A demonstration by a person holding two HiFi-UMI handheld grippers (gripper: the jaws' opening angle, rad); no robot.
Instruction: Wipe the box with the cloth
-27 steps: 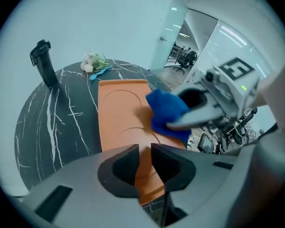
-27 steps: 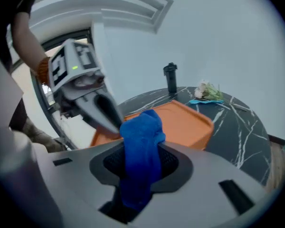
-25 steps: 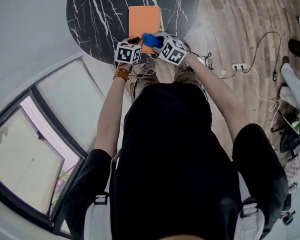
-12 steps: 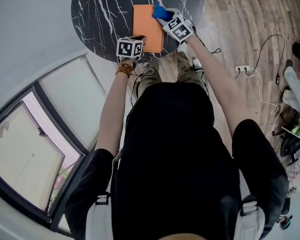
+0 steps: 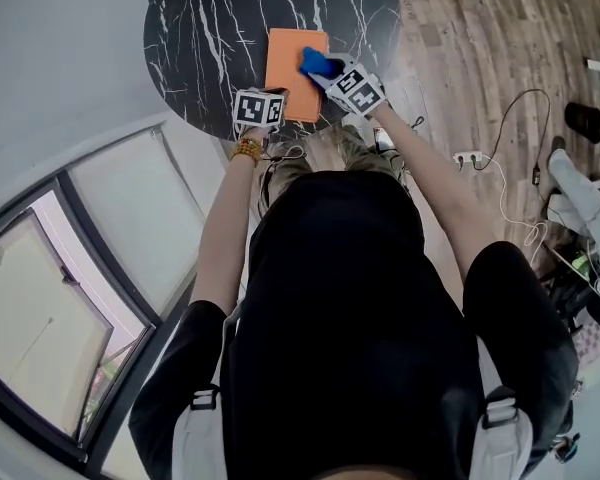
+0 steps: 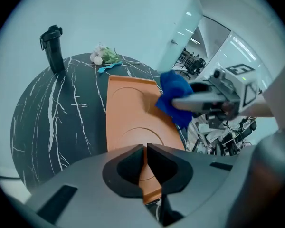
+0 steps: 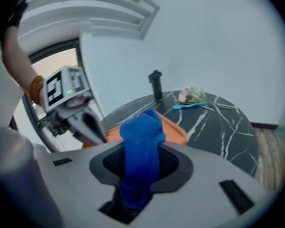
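A flat orange box (image 5: 288,68) lies on the round black marble table (image 5: 210,38). My left gripper (image 5: 278,96) stands at the box's near edge. In the left gripper view its jaws (image 6: 146,151) are closing, and the pads pinch that orange edge (image 6: 128,113). My right gripper (image 5: 325,70) is shut on a blue cloth (image 5: 317,64), which rests on the right side of the box top. In the right gripper view the cloth (image 7: 140,146) hangs bunched between the jaws, with the box (image 7: 173,129) just beyond it.
At the table's far side stand a black bottle (image 6: 53,49), a small bunch of flowers (image 6: 103,56) and a light blue item (image 6: 109,68). Cables and a power strip (image 5: 470,133) lie on the wooden floor to the right. A window (image 5: 80,268) runs along the left.
The right gripper carried the cloth from the box's near end up its right side, then part of the way back. The left gripper stayed at the near edge.
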